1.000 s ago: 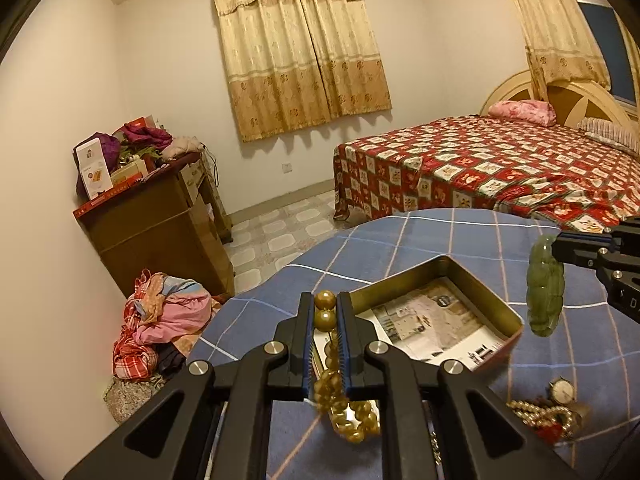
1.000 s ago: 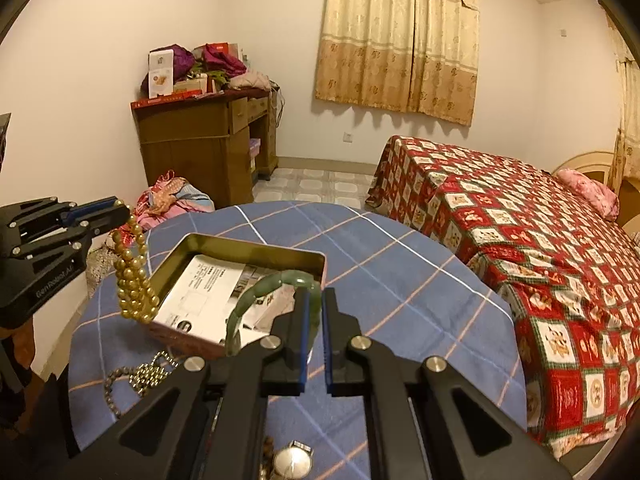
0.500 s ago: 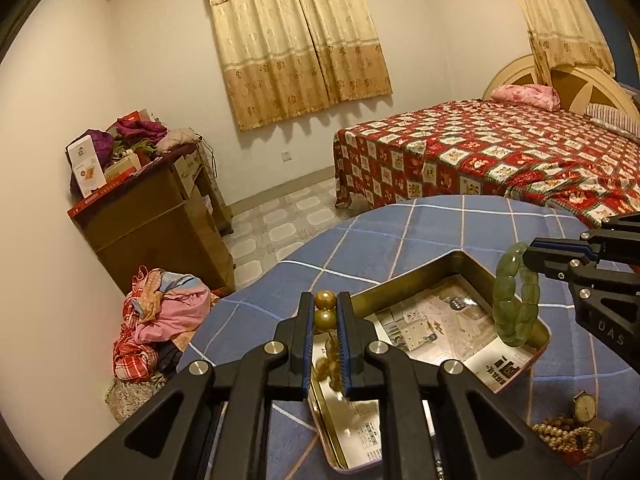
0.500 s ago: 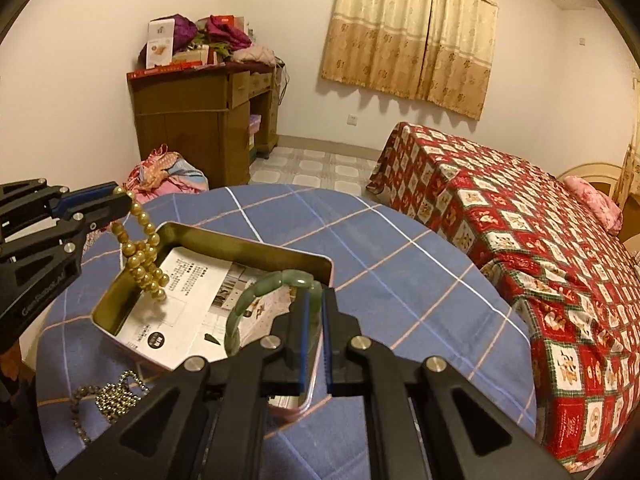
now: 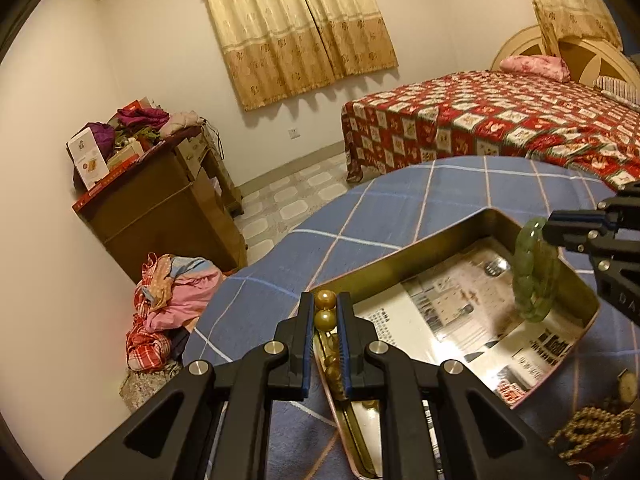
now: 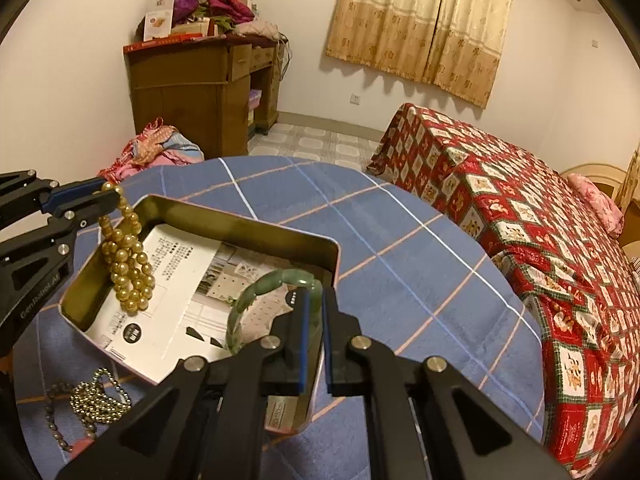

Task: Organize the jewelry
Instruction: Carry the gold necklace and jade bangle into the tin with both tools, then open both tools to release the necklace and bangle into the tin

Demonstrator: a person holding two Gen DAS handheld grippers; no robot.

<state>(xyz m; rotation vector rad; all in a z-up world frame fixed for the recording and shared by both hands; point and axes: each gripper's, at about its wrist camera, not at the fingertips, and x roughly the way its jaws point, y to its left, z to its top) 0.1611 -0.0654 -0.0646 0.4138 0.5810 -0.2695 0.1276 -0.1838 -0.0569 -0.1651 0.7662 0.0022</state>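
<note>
A gold-coloured metal tin (image 5: 448, 236) (image 6: 240, 220), lined with printed paper, sits on the blue checked tablecloth. My left gripper (image 5: 325, 308) (image 6: 106, 196) is shut on a string of golden beads (image 5: 324, 312) (image 6: 126, 256), which dangles over the tin's left end. My right gripper (image 6: 314, 300) (image 5: 550, 232) is shut on a green jade bangle (image 6: 260, 292) (image 5: 534, 272), which hangs above the tin's right part. Both pieces hang clear of the paper.
A heap of small bead chains (image 6: 96, 396) (image 5: 588, 428) and a watch (image 5: 628, 384) lie on the cloth beside the tin. Past the table's edge are a wooden desk (image 6: 200, 88) with clutter, a clothes pile (image 5: 172, 308) on the floor and a red quilted bed (image 6: 520, 216).
Both grippers have come forward and down with their pieces. The beads and the bangle, earlier beside the tin, now hang over its inside.
</note>
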